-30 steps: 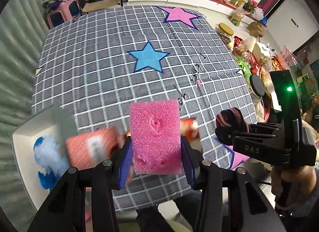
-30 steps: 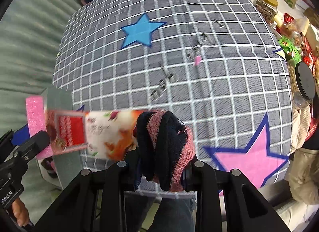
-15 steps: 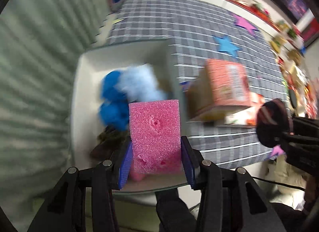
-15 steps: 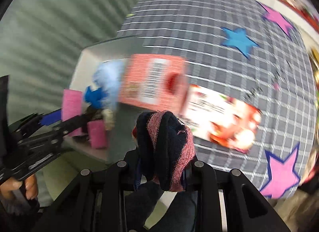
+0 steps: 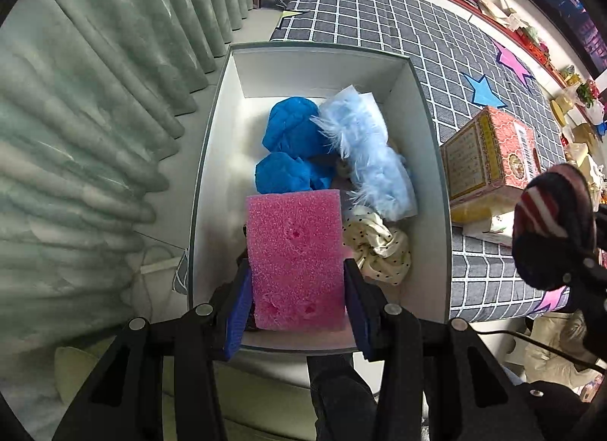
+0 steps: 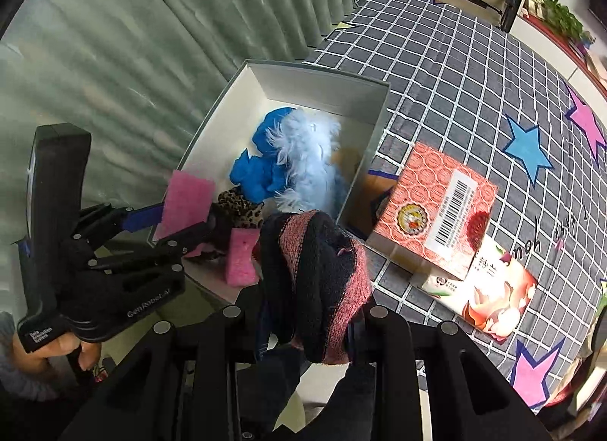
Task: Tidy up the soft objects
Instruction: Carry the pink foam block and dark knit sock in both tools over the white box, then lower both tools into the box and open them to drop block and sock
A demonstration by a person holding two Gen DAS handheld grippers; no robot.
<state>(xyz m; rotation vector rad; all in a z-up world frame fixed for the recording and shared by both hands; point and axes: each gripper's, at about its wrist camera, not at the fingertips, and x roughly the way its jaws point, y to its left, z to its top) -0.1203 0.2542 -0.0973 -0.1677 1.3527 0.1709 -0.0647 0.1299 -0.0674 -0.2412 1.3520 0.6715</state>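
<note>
A: Two soft things are in hand at once. The left gripper (image 5: 297,289) pinches the pink sponge (image 5: 296,259) by its side edges, pads pressed on it, and holds it above the near end of the white box (image 5: 315,61).

B: Why there and not farther in?

A: The far and middle parts are taken. The blue cloth bundles (image 5: 290,149) and the pale blue furry piece (image 5: 370,160) fill them, and a cream polka-dot scrunchie (image 5: 379,247) sits by the right wall. The right wrist view also shows a leopard-print piece (image 6: 239,207) and a second pink sponge (image 6: 241,257) at the near end, so the near left part looks like the last free room.

B: And the other one?

A: The right gripper (image 6: 313,308) is clamped tight on a rolled dark sock with pink stripes (image 6: 315,274). It hangs at the box's near right corner, beside the left gripper, probably waiting its turn so the two don't collide over the opening.

B: The box sits where?

A: At the counter's left edge, against the curtain (image 5: 95,99) side of the checked cloth (image 5: 436,43). A red patterned carton (image 6: 436,213) lies just beside its right wall, on top of a floral packet (image 6: 489,293); they look stiff, so I judge they stay out.
</note>
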